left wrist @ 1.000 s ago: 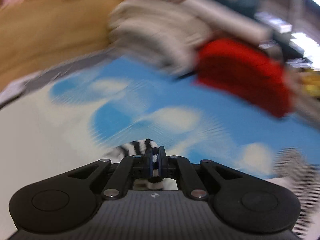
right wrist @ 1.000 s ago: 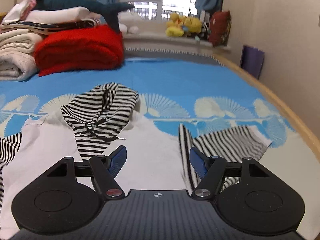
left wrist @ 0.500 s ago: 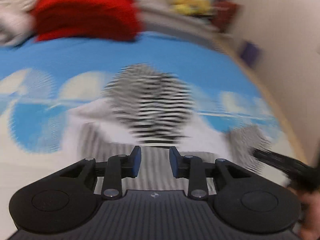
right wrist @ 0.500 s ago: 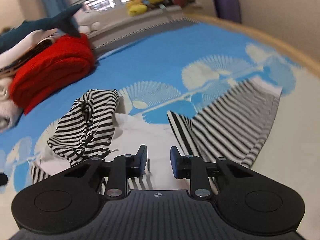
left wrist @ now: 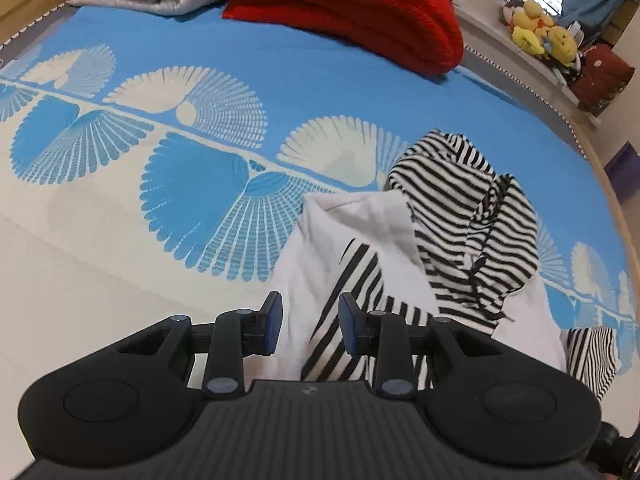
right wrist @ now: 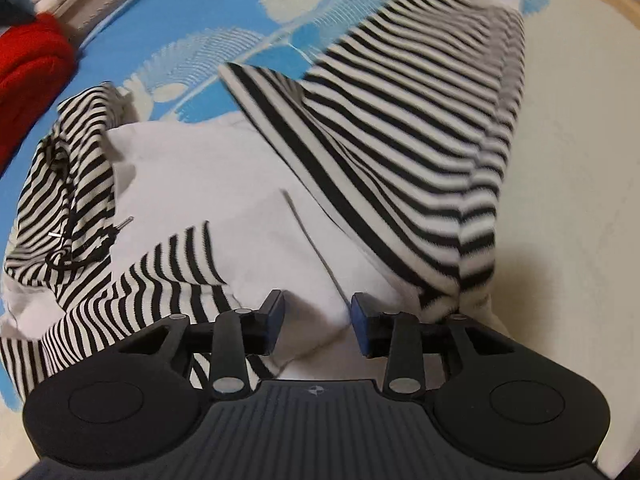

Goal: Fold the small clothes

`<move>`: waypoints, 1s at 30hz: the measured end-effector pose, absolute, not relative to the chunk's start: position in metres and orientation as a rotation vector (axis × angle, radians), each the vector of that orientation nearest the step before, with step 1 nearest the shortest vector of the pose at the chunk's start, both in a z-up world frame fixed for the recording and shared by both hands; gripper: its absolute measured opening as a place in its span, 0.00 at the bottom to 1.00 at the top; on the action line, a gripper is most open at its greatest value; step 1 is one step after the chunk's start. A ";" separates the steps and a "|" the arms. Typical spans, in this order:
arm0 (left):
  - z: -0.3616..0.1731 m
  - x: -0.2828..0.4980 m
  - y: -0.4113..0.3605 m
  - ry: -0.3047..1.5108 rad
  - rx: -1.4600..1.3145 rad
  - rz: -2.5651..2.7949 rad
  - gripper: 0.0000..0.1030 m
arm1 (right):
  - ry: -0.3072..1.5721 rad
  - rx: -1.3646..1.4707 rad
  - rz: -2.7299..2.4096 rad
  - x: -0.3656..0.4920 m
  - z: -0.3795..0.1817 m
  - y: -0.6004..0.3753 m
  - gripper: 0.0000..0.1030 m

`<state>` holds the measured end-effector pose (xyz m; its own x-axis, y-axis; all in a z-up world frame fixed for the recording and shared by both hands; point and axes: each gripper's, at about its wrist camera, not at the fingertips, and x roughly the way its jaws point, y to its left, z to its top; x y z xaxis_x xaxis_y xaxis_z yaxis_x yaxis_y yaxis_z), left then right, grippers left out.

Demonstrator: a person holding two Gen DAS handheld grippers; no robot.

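Right wrist view: hooded top half folded, one striped sleeve spread ahead; right claw parted, closing over white cloth; left claw parted, empty.

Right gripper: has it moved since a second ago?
Yes. The right gripper dropped toward the hoodie; the red blanket slid to the frame's top-left edge. Its jaws have been closing, white fabric between them.

Your left gripper: matte black body, ribbed deck, silver screws.
Your right gripper: same black shell.
Fingers: blue pads.
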<state>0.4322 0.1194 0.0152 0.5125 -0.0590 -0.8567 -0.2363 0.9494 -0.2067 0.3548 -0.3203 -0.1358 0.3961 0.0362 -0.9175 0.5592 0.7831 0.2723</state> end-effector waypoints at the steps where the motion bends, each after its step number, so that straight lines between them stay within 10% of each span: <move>1: 0.012 0.433 0.120 1.041 -0.317 0.110 0.33 | 1.105 0.600 -0.350 0.355 -0.132 -0.318 0.03; 7: -0.004 0.435 0.116 1.063 -0.299 0.108 0.33 | 0.758 0.580 -0.362 0.333 -0.071 -0.326 0.02; 12: -0.010 0.437 0.103 1.079 -0.277 0.076 0.33 | 1.105 0.681 -0.425 0.339 -0.126 -0.344 0.09; 17: -0.018 0.438 0.088 1.095 -0.254 0.042 0.33 | 0.916 0.622 -0.400 0.334 -0.096 -0.344 0.14; 22: -0.025 0.439 0.080 1.117 -0.251 0.031 0.33 | 1.052 0.754 -0.151 0.353 -0.121 -0.337 0.42; 30: -0.036 0.430 0.052 1.158 -0.175 -0.050 0.33 | 1.037 0.705 -0.205 0.360 -0.109 -0.368 0.38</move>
<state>0.4301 0.0516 -0.0360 0.4020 -0.1295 -0.9064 -0.0507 0.9853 -0.1632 0.3600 -0.3681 -0.1094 0.5129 0.1647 -0.8425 0.4729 0.7649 0.4374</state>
